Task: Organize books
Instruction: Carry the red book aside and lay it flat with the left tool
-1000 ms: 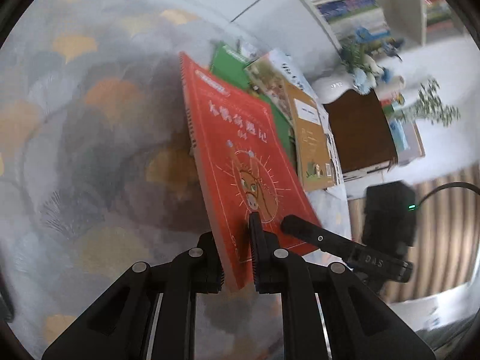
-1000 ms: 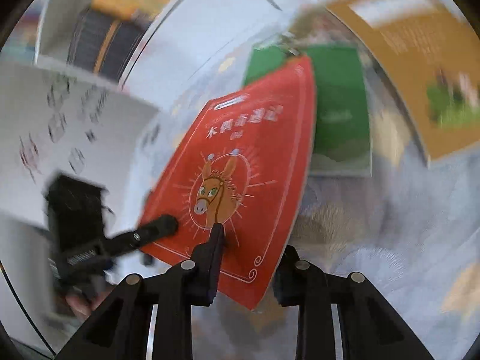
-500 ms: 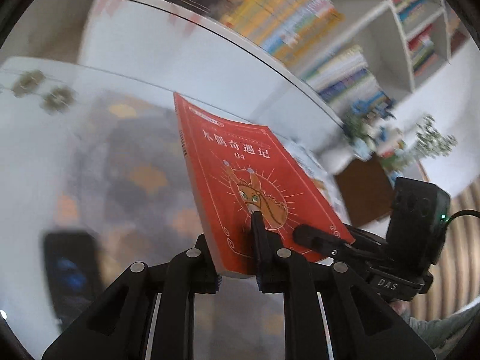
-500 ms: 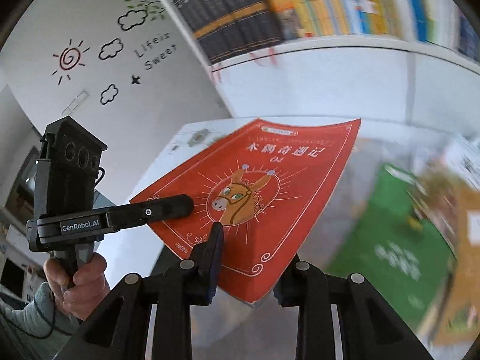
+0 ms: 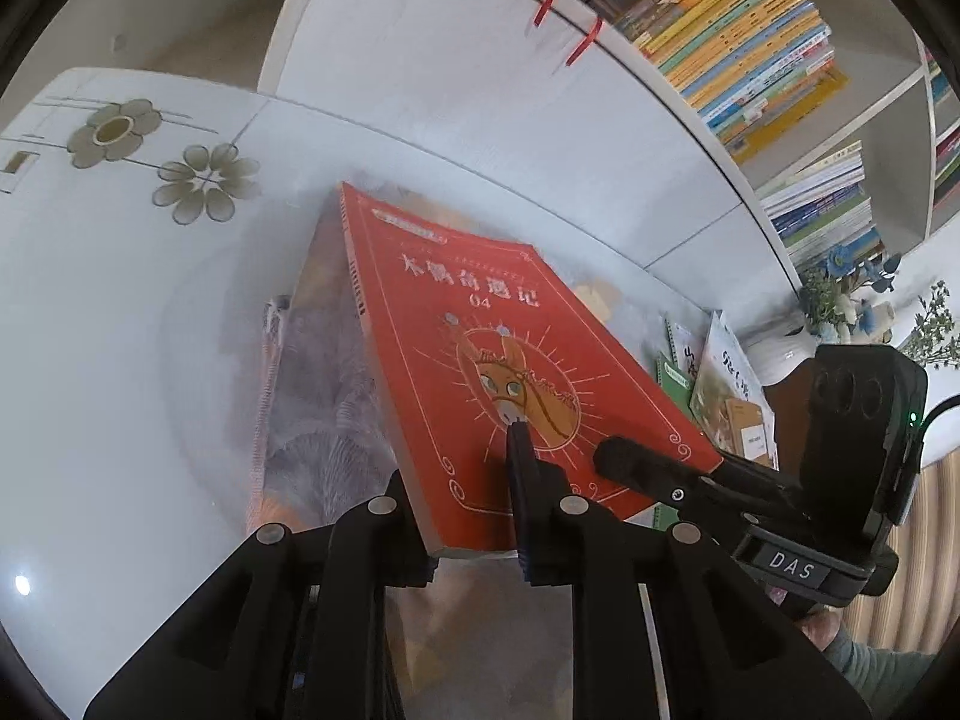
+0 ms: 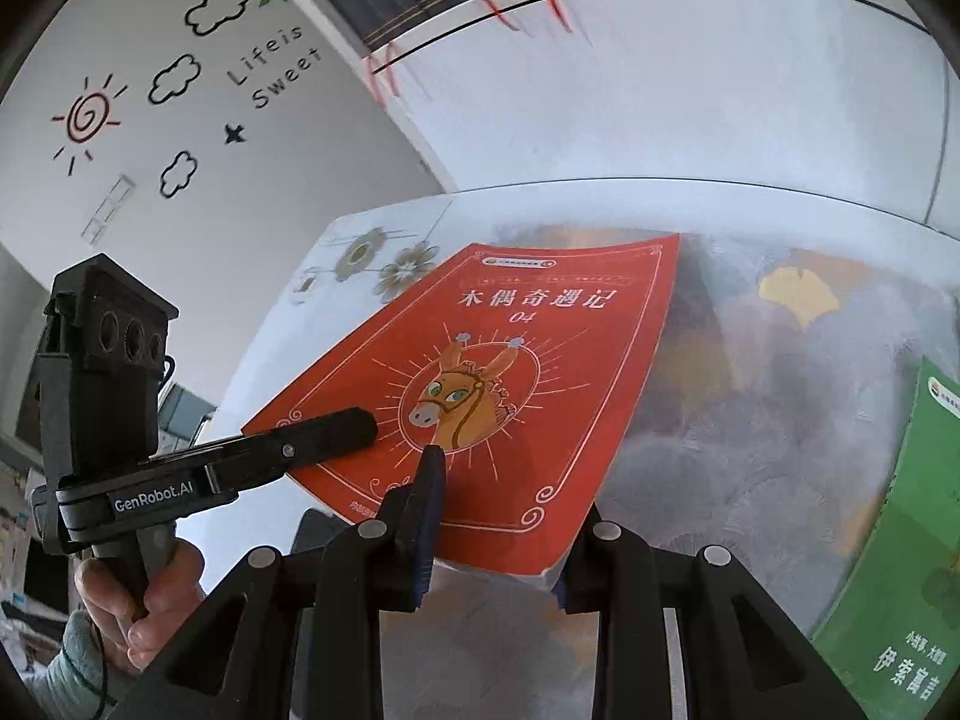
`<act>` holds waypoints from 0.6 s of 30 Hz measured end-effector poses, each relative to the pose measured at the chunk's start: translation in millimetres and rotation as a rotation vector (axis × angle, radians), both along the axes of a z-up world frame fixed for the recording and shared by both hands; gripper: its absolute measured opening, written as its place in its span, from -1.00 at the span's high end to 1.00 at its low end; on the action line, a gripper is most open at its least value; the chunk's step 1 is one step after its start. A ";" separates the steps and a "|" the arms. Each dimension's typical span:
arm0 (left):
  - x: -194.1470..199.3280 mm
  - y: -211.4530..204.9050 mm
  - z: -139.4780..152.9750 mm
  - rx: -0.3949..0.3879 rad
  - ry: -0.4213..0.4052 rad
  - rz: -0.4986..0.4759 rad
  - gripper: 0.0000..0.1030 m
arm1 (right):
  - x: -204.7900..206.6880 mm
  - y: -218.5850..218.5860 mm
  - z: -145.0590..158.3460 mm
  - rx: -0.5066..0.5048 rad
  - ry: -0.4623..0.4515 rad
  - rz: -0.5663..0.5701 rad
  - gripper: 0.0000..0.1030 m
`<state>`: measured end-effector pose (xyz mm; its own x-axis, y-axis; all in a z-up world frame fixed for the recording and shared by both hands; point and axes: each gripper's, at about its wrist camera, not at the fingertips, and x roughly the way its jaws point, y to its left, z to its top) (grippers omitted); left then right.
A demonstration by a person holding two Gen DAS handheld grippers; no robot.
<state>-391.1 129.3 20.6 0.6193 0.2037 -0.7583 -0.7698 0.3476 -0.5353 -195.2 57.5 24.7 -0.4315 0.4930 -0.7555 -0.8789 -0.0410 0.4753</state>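
Observation:
A red book (image 5: 480,348) with a donkey on its cover hangs tilted above the patterned tablecloth (image 5: 318,408), held by its near edge from both sides. My left gripper (image 5: 462,468) has the book between its jaws, one finger on the cover and one beneath; the jaws are opening but the pads still touch it. My right gripper (image 6: 504,510) is shut on the book (image 6: 510,360) at the same edge. Each gripper shows in the other's view: the right gripper (image 5: 636,462) and the left gripper (image 6: 336,438).
A green book (image 6: 900,540) and other books (image 5: 720,384) lie to the right on the table. The white tabletop with flower decals (image 5: 120,132) spreads left. A filled bookshelf (image 5: 750,18) stands behind. A vase of flowers (image 5: 840,294) is at the right. A hand (image 6: 138,594) holds the left gripper.
Both grippers have carried the red book away from the pile of books, leftward toward the flower-decal end of the table. The book stays gripped by both.

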 end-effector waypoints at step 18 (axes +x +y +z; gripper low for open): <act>-1.3 -49.4 16.4 0.029 0.214 0.081 0.47 | 28.1 -87.3 -26.9 -0.131 0.051 -0.034 0.44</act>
